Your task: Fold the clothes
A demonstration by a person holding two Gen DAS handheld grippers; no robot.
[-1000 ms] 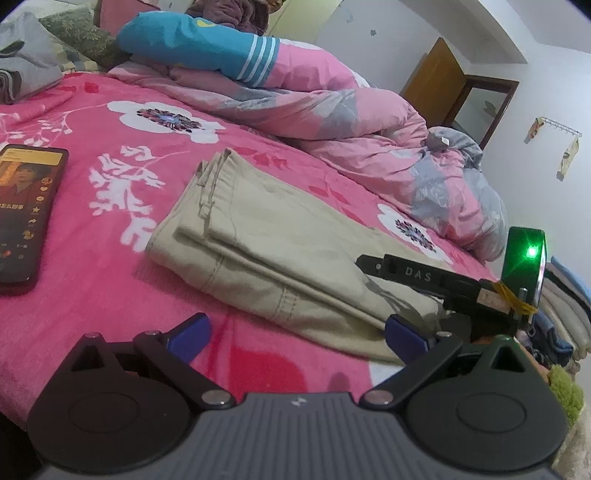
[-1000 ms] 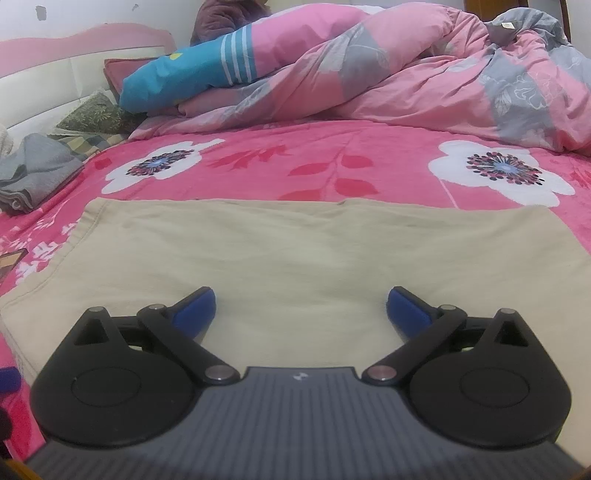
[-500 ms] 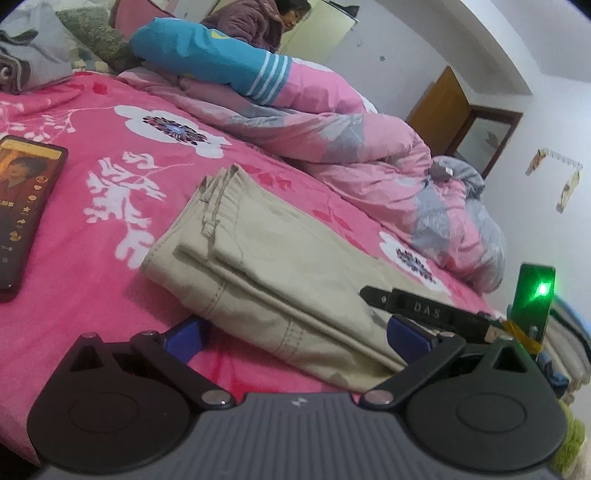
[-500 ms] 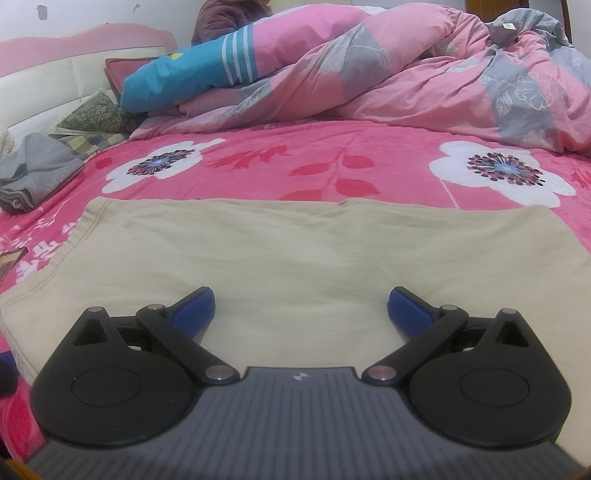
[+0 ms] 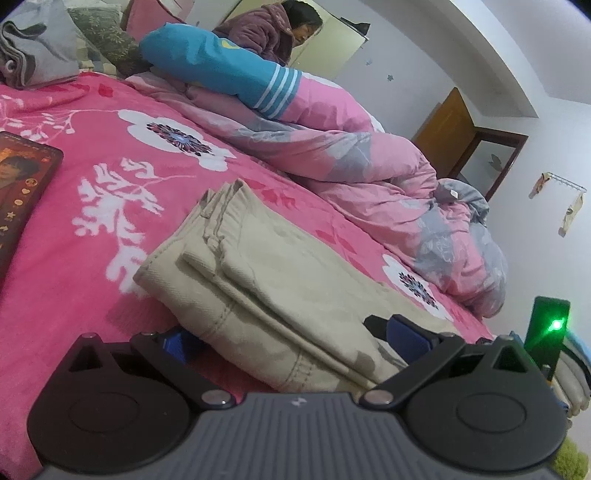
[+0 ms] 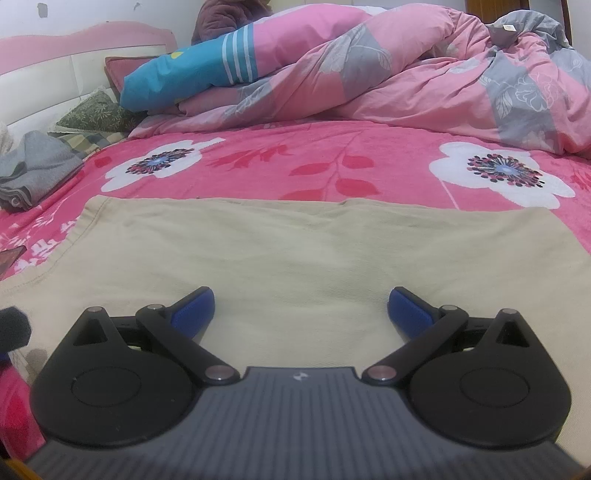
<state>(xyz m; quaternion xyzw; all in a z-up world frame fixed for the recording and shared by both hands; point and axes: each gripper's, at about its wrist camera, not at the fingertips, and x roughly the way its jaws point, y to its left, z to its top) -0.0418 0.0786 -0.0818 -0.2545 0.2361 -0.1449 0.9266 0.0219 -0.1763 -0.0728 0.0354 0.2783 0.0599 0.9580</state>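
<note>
Folded beige trousers (image 5: 280, 280) lie flat on the pink flowered bedsheet (image 5: 92, 155). They also fill the middle of the right wrist view (image 6: 295, 254). My left gripper (image 5: 295, 339) is open at the near left corner of the folded stack, its blue pads (image 5: 406, 334) either side of the stack's edge. My right gripper (image 6: 301, 310) is open and empty, low over the near part of the trousers. The right gripper's body with a green light (image 5: 550, 325) shows at the right of the left wrist view.
A phone (image 5: 22, 184) lies on the sheet at left. A bunched pink and grey duvet (image 6: 424, 74) and a blue pillow (image 5: 207, 70) lie behind. A grey garment (image 6: 33, 170) sits far left. A person (image 5: 280, 33) is beyond the bed.
My left gripper has moved forward and lower, up to the near corner of the folded trousers. My right gripper has barely moved.
</note>
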